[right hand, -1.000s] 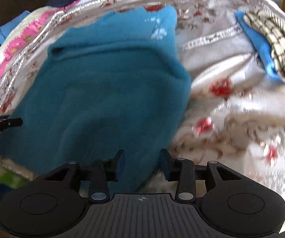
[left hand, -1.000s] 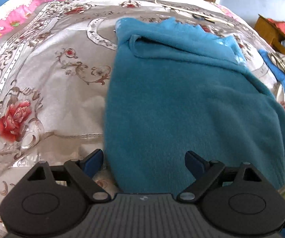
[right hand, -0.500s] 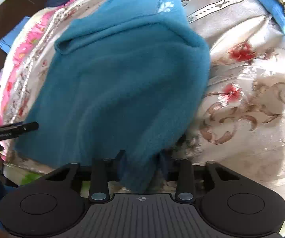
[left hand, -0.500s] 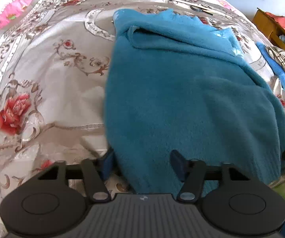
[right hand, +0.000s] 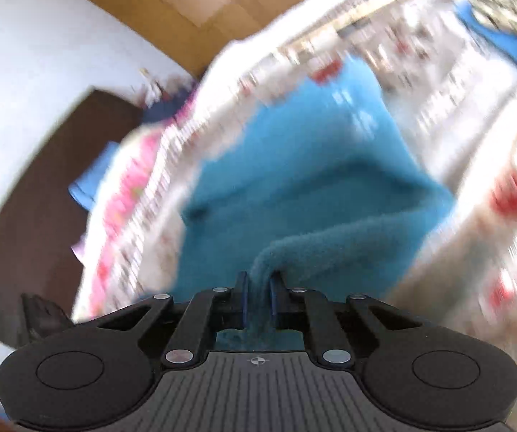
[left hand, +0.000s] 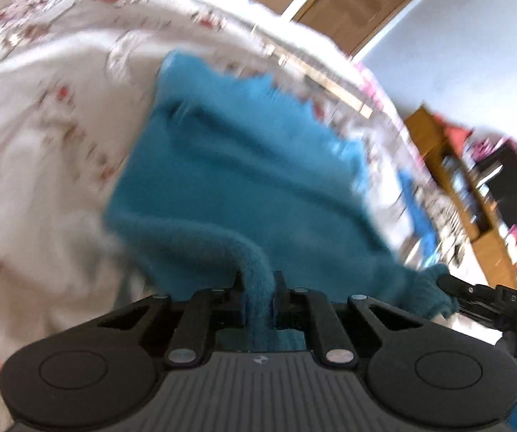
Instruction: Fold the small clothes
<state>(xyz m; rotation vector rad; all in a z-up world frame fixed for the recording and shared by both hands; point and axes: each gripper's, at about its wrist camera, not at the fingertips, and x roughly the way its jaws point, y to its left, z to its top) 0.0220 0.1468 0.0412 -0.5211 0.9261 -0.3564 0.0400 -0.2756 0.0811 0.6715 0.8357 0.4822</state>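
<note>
Two grippers: each pinching one near corner of a garment, likely to carry the hem over for a fold.
Left gripper [left hand: 258, 286]: nearly closed, teal fabric bunched between fingers.
Right gripper [right hand: 257, 284]: nearly closed, clamping the opposite hem corner.
Teal fleece sweater [left hand: 244, 180]: far part on floral bedspread [left hand: 42, 165], near edge lifted; motion-blurred.
Background: wooden shelf unit [left hand: 470, 198], blurred.

The left claw [left hand: 258, 288] is clamped tight, its fingers pinching a fold of fabric between them. The right claw [right hand: 257, 288] is likewise closed on fabric, both tilted upward.
</note>
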